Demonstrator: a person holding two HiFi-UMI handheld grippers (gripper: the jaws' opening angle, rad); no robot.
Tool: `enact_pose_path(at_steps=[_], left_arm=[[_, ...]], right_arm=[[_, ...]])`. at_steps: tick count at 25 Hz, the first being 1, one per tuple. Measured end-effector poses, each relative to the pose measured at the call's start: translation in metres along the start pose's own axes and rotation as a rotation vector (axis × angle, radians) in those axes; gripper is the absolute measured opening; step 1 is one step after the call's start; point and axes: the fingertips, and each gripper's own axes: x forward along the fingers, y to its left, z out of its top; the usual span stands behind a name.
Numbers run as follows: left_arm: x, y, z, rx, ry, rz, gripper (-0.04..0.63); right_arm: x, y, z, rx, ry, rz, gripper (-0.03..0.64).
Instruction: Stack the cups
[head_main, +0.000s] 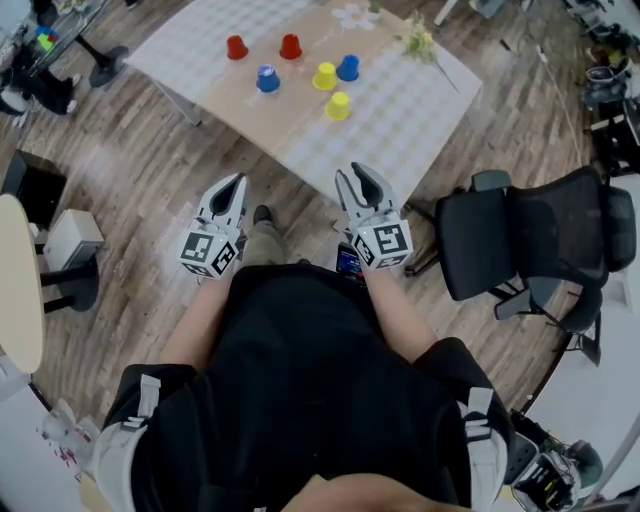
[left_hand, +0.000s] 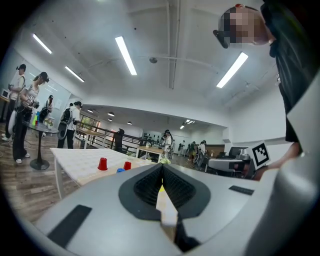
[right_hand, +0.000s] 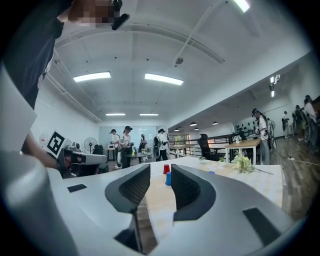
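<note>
Wooden floor (head_main: 130, 140) lies under a table (head_main: 420, 110) with a checked cloth. The left claw (head_main: 236, 185) is held low, near the person's body and well back from the table. It is closed tight with nothing in it. On the table stand two red cups (head_main: 237, 47), two blue cups (head_main: 267, 79) and two yellow cups (head_main: 325, 76). Each cup stands alone. The right claw (head_main: 358, 175) is near the table's edge. Its jaws are apart and grip nothing. A black chair (head_main: 530, 235) stands at the right.
</note>
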Motion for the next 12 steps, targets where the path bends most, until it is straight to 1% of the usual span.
enact_pose_path(at_steps=[3,8,12], left_arm=[[0.020,0.019,-0.002,0.006,0.014,-0.010,0.002],[0.057,0.053,0.000,0.032,0.038,-0.046,0.002],[0.087,0.085,0.006,0.019,0.040,-0.080,0.002]], right_arm=[[0.019,-0.010,-0.005,0.005,0.022,-0.011,0.160],[0.057,-0.027,-0.001,0.010,0.037,-0.039,0.164],[0.092,-0.044,-0.002,0.013,0.060,-0.072,0.171]])
